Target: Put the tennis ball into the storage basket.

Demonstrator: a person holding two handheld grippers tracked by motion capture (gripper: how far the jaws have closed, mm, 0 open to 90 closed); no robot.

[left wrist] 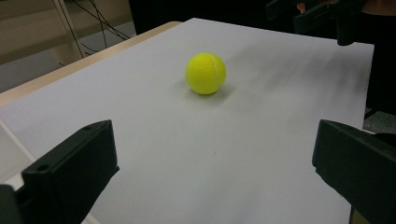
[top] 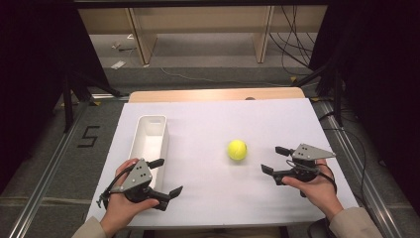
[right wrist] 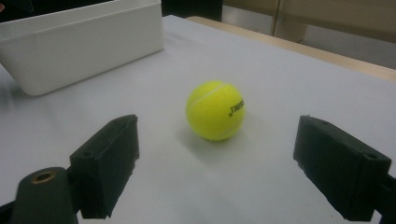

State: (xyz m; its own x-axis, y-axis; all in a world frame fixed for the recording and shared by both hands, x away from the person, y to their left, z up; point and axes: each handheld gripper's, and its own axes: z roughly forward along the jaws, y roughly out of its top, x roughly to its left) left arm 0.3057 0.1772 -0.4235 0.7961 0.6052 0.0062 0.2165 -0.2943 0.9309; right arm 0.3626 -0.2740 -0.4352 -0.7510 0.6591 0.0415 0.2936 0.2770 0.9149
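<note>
While the tennis ball (top: 237, 149) rests on the white counter (top: 208, 198), the right hand-held gripper (top: 277, 159) sits just beside it, jaws spread, grasping nothing. Black lettering on the ball is too blurred to read. The left hand-held gripper (top: 166, 177) is likewise released, beside the white bin (top: 150, 139).

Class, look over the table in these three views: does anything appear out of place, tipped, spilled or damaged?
Nothing stands out. The tennis ball sits whole on the white table cover, the white bin stands upright and square at the left, and both grippers, left gripper and right gripper, are open, apart from the ball.
</note>
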